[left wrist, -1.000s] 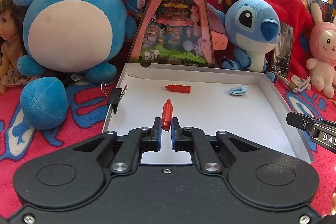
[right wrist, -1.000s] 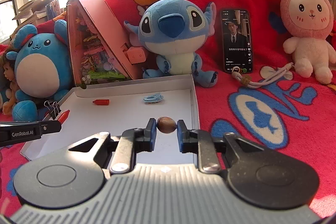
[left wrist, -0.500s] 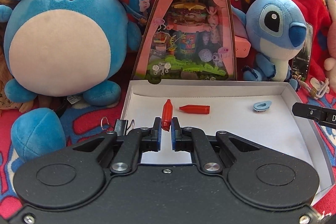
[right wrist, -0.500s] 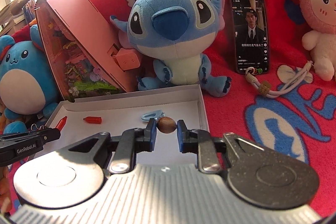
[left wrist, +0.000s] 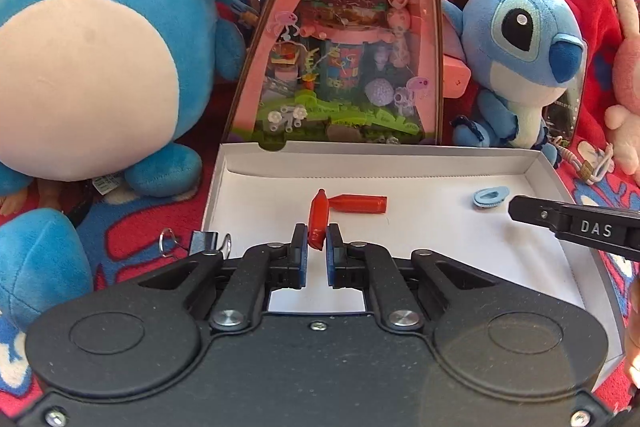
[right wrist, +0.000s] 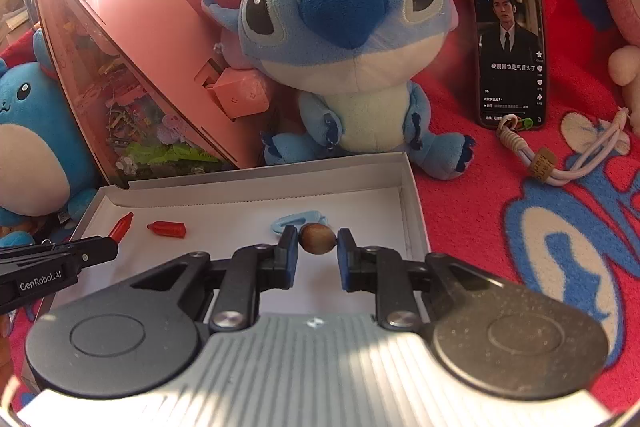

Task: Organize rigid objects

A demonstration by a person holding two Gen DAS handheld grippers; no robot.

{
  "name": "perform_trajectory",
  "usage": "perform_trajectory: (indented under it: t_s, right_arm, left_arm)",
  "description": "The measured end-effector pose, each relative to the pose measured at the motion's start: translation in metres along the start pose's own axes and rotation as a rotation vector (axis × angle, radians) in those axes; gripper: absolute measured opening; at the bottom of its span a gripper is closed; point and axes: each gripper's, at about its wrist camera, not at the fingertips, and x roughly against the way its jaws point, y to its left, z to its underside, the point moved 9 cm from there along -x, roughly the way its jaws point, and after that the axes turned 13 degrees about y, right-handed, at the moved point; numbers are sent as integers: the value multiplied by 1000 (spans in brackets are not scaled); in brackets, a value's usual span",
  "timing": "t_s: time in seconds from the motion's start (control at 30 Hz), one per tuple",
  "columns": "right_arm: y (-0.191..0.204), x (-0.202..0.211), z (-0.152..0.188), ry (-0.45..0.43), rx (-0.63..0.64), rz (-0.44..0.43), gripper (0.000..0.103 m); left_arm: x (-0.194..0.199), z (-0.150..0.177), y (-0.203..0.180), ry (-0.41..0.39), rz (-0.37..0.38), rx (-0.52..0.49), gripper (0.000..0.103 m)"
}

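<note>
My left gripper [left wrist: 317, 243] is shut on a small red bottle-shaped piece [left wrist: 319, 217], held upright over the white shallow box [left wrist: 552, 179], just in front of a second red piece [left wrist: 362, 203] that lies on the box floor. My right gripper [right wrist: 318, 247] is shut on a brown bead [right wrist: 318, 238] over the box's right part [right wrist: 412, 211], just in front of a light blue clip [right wrist: 298, 220]. The blue clip also shows in the left wrist view [left wrist: 490, 195]. The left gripper's tip [right wrist: 94, 253] with its red piece [right wrist: 122, 226] shows in the right wrist view.
The box sits on a red blanket [right wrist: 520, 227]. A round blue plush [left wrist: 92, 47], a pink triangular diorama [left wrist: 344, 47] and a Stitch plush [right wrist: 348, 39] stand behind it. A binder clip [left wrist: 200, 241] lies left of the box. A phone [right wrist: 508, 43] and cord [right wrist: 576, 155] lie at the right.
Both grippers have moved forward over the box toward its back wall, still holding their pieces. The red piece now sits close to the lying red piece; the bead is close to the blue clip.
</note>
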Motion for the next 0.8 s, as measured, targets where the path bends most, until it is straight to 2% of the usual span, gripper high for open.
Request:
perform_trajectory:
  t_s: [0.33, 0.8]
  right_arm:
    - [6, -11, -1, 9, 11, -6, 25]
    - [7, -19, -5, 14, 14, 0, 25]
  left_arm:
    - [-8, 1, -16, 14, 73, -24, 9]
    - [-18, 1, -16, 23, 67, -25, 9]
